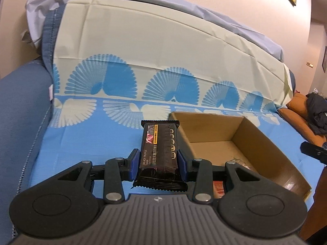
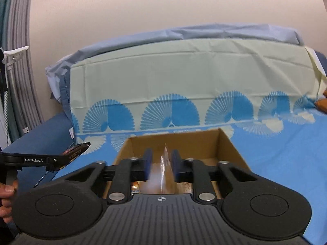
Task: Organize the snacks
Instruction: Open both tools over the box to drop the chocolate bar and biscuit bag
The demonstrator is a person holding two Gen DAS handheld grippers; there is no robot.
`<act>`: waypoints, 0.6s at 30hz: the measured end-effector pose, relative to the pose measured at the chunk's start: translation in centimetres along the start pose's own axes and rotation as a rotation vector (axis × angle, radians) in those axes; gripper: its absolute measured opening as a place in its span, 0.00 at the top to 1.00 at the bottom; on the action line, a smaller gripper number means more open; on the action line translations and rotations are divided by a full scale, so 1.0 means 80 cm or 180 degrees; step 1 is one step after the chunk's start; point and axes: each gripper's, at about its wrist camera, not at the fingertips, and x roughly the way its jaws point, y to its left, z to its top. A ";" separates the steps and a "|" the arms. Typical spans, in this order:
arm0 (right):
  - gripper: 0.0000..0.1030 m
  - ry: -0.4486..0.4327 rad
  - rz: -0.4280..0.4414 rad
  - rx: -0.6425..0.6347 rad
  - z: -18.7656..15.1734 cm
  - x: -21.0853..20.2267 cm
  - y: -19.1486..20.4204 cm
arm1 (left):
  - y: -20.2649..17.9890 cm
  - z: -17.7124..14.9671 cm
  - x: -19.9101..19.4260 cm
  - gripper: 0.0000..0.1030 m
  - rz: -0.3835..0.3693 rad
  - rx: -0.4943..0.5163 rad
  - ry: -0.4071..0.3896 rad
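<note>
Black snack pack [image 1: 159, 155], glossy with crimped ends, clamped in left gripper [image 1: 159, 164] over blue cloth [image 1: 92, 138], just left of the cardboard box [image 1: 265, 140] rim. Right gripper [image 2: 161, 166] above the open box [image 2: 229, 143], jaws nearly closed on a thin clear wrapper [image 2: 164, 163], blurred. Right view alone shows fingers [image 2: 7, 192] on left handle.

Left tongs [image 1: 159, 162]: pads clamped on a dark packet, pointing slightly down.
Right tongs [image 2: 161, 164]: narrow gap, a thin clear wrapper edge between the pads.

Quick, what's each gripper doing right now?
Left gripper: closed on the black snack packet.
Right gripper: pads apart from a thin clear wrapper between them; grip cannot be told.
</note>
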 end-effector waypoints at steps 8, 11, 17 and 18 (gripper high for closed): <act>0.81 0.0081 -0.0144 0.0233 -0.007 -0.001 -0.026 | -0.033 -0.006 0.005 0.58 -0.0173 0.0108 -0.0013; 0.74 0.0100 -0.0253 0.0318 -0.009 -0.001 -0.032 | -0.050 -0.007 0.000 0.57 -0.0471 0.0131 -0.0113; 0.14 0.0130 -0.0515 0.0498 -0.012 0.001 -0.045 | -0.086 -0.015 -0.018 0.18 -0.1033 0.0254 -0.0329; 0.14 0.0138 -0.0524 0.0511 -0.013 0.001 -0.046 | -0.087 -0.016 -0.018 0.18 -0.1031 0.0264 -0.0317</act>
